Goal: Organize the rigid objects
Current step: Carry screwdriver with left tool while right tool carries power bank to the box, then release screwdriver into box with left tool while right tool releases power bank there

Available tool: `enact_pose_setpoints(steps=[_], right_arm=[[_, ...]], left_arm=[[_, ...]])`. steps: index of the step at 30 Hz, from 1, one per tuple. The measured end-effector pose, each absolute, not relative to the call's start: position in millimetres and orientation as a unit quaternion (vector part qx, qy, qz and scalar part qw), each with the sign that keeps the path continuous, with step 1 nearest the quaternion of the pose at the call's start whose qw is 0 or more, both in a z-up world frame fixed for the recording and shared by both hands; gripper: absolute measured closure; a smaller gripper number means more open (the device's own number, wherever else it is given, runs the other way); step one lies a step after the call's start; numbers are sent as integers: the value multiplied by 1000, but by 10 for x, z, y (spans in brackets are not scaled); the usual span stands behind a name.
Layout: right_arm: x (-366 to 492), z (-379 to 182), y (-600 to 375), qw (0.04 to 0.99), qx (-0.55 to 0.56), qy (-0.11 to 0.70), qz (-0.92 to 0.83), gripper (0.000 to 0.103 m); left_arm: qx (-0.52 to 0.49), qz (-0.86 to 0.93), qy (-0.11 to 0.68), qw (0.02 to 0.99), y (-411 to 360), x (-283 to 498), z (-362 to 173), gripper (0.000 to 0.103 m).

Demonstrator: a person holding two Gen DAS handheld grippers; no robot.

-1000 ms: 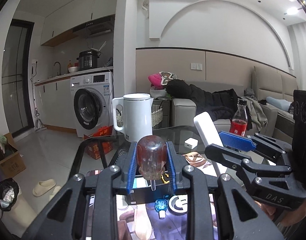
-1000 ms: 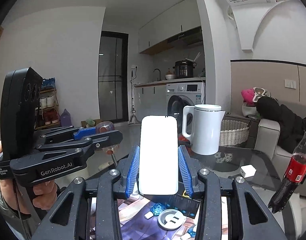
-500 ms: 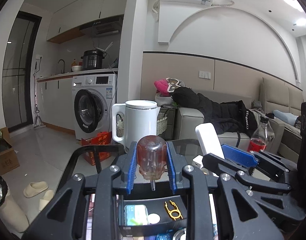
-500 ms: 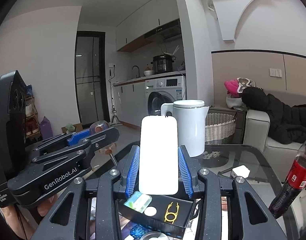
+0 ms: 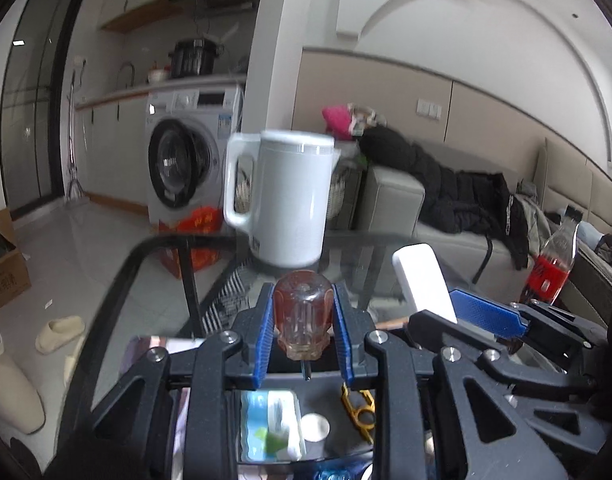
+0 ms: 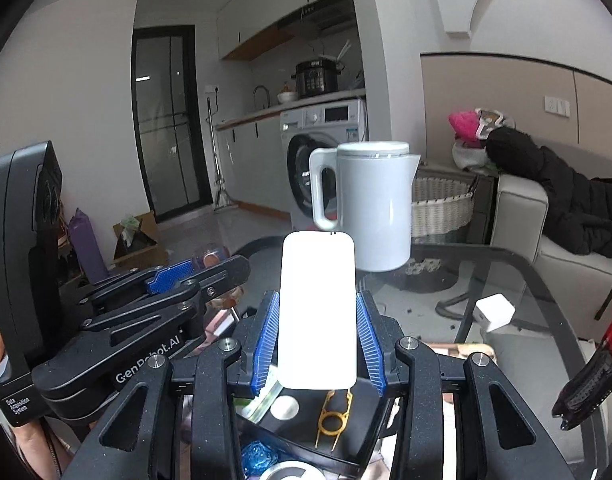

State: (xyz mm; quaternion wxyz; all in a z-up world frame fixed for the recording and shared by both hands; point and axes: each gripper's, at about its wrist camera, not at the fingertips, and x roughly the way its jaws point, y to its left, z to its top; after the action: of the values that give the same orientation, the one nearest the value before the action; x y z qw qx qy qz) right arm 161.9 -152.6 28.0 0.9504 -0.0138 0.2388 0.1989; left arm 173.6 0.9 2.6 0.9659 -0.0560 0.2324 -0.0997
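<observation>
Left gripper [image 5: 304,334] first: your blue pads are clamped on the amber handle of the screwdriver [image 5: 303,320], blade pointing down over the black tray [image 5: 347,446] on the glass worktop [image 5: 369,248]. That handle is hard, smooth plastic, probably a bit slick and top-heavy, so I'd judge your hold across its fluted middle the right one. The tray below already holds a pale blue packet [image 5: 272,424], a coin-like disc [image 5: 315,426] and a yellow clip [image 5: 359,402]. At the far edge stands the white kettle [image 5: 284,196]; a red-drink bottle [image 5: 553,260] sits toward the right edge.

Now the right wrist view: right gripper [image 6: 317,344] is closed on the white slab [image 6: 317,308], a flat, stiff, glossy block standing upright between the pads. It looks light but slippery, and you're holding it by the long side edges near the bottom, so it could pivot; gripping nearer its middle would likely be steadier. It hangs just above the same tray [image 6: 345,446], beside your other gripper [image 6: 174,280].
</observation>
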Motion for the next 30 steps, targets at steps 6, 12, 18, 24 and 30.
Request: enact_pose_setpoints(steps=[6, 12, 18, 24, 30], right_arm=[[1826, -31, -1502, 929, -11, 314, 198, 65], [1960, -279, -1531, 907, -6, 374, 193, 65], [1992, -468, -1554, 888, -13, 412, 202, 65], [1937, -483, -1503, 876, -44, 433, 206, 65], [1828, -460, -1529, 853, -57, 467, 226, 64]], left_arm=[[-47, -88, 298, 949, -36, 1872, -207, 78], [-38, -90, 347, 933, -95, 1933, -380, 78], [-37, -88, 395, 914, -129, 1956, -579, 78], [-37, -92, 415, 904, -152, 1832, -598, 78], [-20, -93, 446, 890, -220, 1648, -580, 77]])
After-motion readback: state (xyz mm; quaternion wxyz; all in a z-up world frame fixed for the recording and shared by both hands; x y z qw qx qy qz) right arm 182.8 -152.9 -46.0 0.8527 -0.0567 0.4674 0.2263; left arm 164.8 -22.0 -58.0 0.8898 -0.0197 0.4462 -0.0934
